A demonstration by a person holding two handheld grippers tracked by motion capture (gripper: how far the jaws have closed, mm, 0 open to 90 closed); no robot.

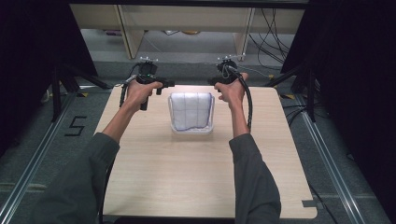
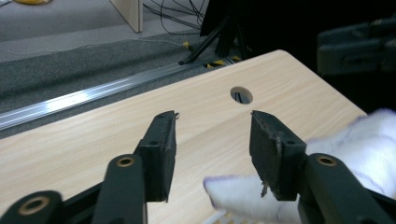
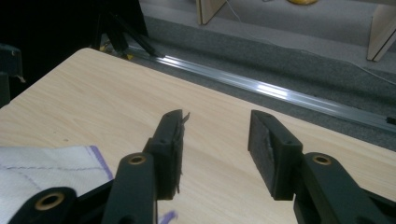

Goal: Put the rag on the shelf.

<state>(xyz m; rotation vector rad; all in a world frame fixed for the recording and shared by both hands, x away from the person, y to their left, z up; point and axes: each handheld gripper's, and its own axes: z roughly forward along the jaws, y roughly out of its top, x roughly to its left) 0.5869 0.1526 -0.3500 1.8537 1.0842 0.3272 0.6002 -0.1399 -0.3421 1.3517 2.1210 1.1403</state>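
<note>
A folded white cloth [image 1: 191, 109] with thin purple lines lies in a shallow white tray [image 1: 192, 132] at the middle of the far half of the table. My left gripper [image 1: 166, 85] hovers at the tray's far left corner, and my right gripper [image 1: 213, 81] at its far right corner. In the left gripper view the gripper [image 2: 214, 122] is open, with a cloth corner [image 2: 233, 192] just below and between its jaws. The right gripper [image 3: 216, 121] is open over bare wood, with the cloth [image 3: 46, 168] at its lower left.
The light wooden table [image 1: 196, 172] has a round hole [image 2: 241, 94] near its far edge. Beyond it run a metal floor rail [image 3: 261, 86], grey carpet, cables and tripod legs [image 2: 210, 37]. Black curtains flank both sides.
</note>
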